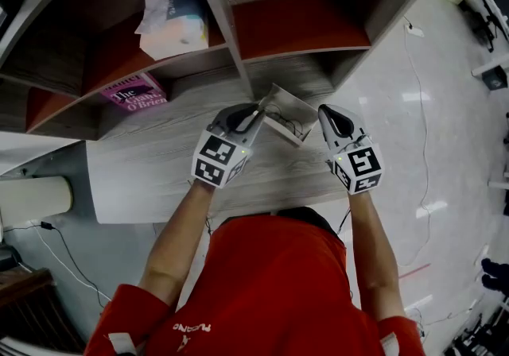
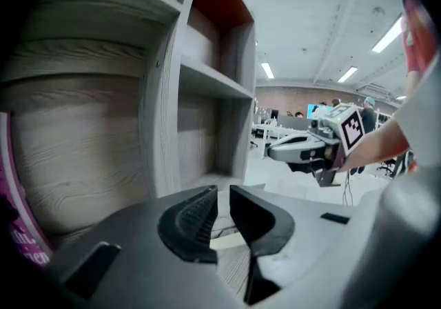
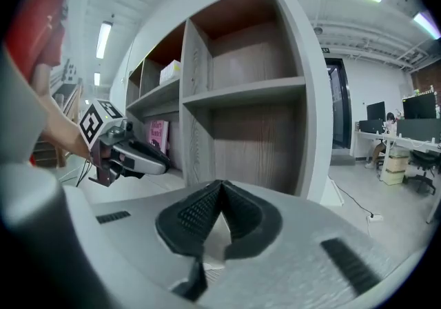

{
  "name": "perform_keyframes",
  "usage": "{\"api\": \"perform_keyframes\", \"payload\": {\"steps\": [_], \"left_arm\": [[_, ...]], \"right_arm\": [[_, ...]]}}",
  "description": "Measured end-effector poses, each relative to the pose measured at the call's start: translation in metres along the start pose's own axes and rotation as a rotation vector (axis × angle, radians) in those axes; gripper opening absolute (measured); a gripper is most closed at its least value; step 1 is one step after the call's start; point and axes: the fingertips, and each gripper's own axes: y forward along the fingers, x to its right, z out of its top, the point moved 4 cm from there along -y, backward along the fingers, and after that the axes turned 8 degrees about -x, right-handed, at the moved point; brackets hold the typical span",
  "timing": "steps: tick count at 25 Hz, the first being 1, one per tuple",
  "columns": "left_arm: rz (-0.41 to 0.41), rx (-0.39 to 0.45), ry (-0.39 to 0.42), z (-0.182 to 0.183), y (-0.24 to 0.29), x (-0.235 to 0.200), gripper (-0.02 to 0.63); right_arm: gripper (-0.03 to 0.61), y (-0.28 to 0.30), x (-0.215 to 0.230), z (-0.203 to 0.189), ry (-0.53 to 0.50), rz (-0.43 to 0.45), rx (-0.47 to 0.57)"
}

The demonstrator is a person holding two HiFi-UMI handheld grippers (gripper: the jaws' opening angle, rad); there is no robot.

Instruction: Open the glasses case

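The glasses case (image 1: 288,112), a pale grey box, lies open on the wooden desk (image 1: 151,164) with its lid tilted up toward the shelves. My left gripper (image 1: 256,112) hovers at the case's left edge. Its jaws stand slightly apart with nothing pressed between them (image 2: 222,194). At the case's right side my right gripper (image 1: 322,110) hangs with its jaws shut tip to tip and nothing held (image 3: 220,187). Each gripper shows in the other's view: the right gripper (image 2: 303,149) and the left gripper (image 3: 131,156). Both are raised above the desk.
A shelf unit rises behind the desk, with an upright divider (image 1: 231,36) just behind the case. A pink book (image 1: 134,92) leans in the lower left shelf and a white packet (image 1: 171,21) lies above it. The desk's front edge runs close to the person's red shirt.
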Motion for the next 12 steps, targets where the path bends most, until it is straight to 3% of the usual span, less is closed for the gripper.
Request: {"api": "perform_keyframes", "payload": {"steps": [5, 12], "left_arm": [[-0.009, 0.193, 0.004, 0.037, -0.027, 0.024, 0.029], [0.011, 0.389, 0.016, 0.073, -0.068, 0.045, 0.012]], "right_arm": [[0.006, -0.024, -0.022, 0.034, 0.001, 0.025, 0.113], [0.006, -0.054, -0.055, 0.068, 0.003, 0.059, 0.228]]}}
